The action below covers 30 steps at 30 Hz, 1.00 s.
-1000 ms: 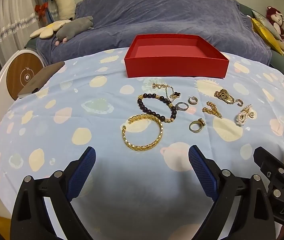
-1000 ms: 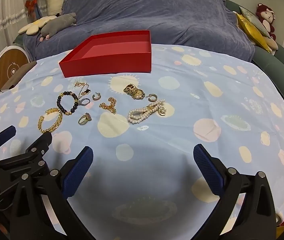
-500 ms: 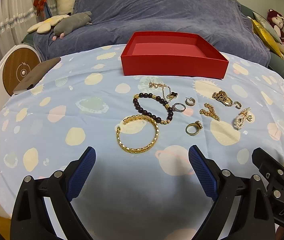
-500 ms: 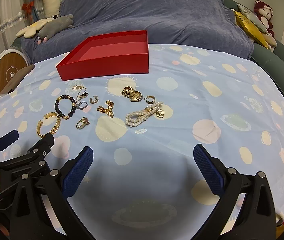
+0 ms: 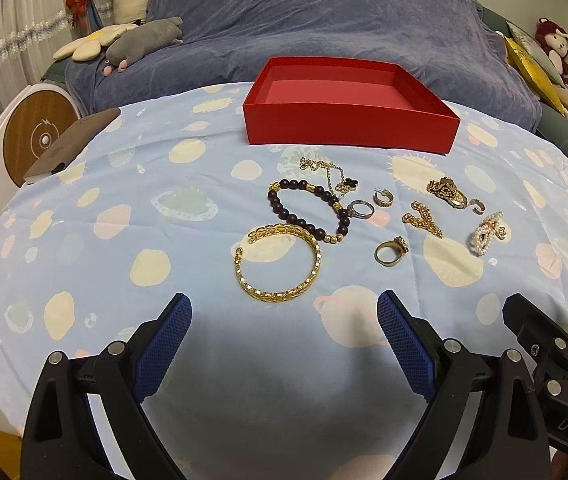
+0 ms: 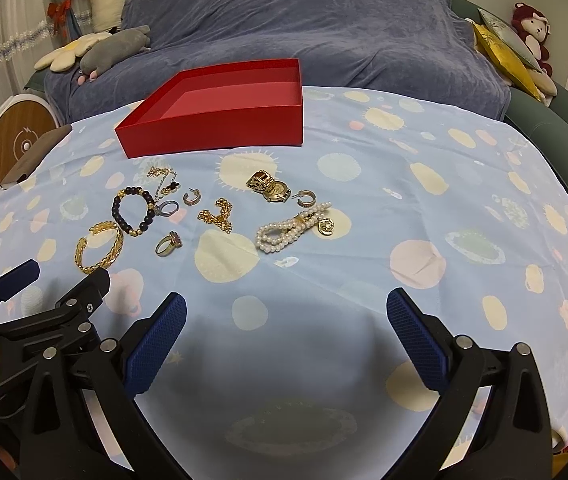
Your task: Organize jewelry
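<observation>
While nothing is gripped yet, both tools hang over the near edge of the table (image 5: pixel 84 216), pres. staged for a first pick.

- Table: blue spotted cloth.
- Red box (image 5: pixel 350 128): toward far edge, approx. centre. Open top, nothing inside as far as visible, so likely the destination.
- Left gripper (image 5: pixel 284 320): jaws spread wide, holding nothing; gold bangle (image 5: pixel 278 264) sits just beyond its tips, prob. first target.
- Right gripper (image 6: pixel 286 316): jaws also wide apart, nothing between; lined up on bare cloth, pearl piece (image 6: pixel 290 230) the closest item ahead.
- Jewelry: all loose on cloth betw. box and near edge, none boxed. Dark bead bracelet (image 5: pixel 308 210) just beyond bangle; gold watch (image 5: pixel 448 194) nearer right edge; thin chain (image 5: pixel 326 170) closest to box; gold ring (image 5: pixel 391 251) and silver ring (image 5: pixel 361 210) mid-cluster.
</observation>
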### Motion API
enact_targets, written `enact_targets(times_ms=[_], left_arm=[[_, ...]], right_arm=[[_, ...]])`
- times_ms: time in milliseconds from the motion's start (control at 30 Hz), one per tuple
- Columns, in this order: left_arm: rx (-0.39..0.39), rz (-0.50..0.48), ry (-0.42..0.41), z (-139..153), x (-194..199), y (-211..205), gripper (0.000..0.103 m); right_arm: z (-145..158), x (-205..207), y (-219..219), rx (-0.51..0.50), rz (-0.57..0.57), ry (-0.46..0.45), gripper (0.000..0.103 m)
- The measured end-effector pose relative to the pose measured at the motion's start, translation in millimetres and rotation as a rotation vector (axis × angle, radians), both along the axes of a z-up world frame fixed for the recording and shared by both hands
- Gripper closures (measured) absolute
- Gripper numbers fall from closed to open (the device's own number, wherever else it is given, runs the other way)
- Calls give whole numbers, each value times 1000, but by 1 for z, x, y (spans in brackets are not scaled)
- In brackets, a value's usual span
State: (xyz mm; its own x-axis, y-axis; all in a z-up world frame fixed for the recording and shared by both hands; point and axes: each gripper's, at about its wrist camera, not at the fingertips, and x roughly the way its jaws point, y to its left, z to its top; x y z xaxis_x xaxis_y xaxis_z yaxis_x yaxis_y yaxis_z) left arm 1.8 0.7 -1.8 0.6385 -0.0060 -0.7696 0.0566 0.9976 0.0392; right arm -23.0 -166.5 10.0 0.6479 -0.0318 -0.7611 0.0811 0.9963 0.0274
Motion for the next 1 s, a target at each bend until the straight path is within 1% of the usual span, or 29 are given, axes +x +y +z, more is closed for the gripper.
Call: enact_targets(times_ms=[1000], left_arm=[[7, 5, 6, -2, 1, 0, 11]], right_arm=[[-3, 2, -1, -2, -3, 5, 5]])
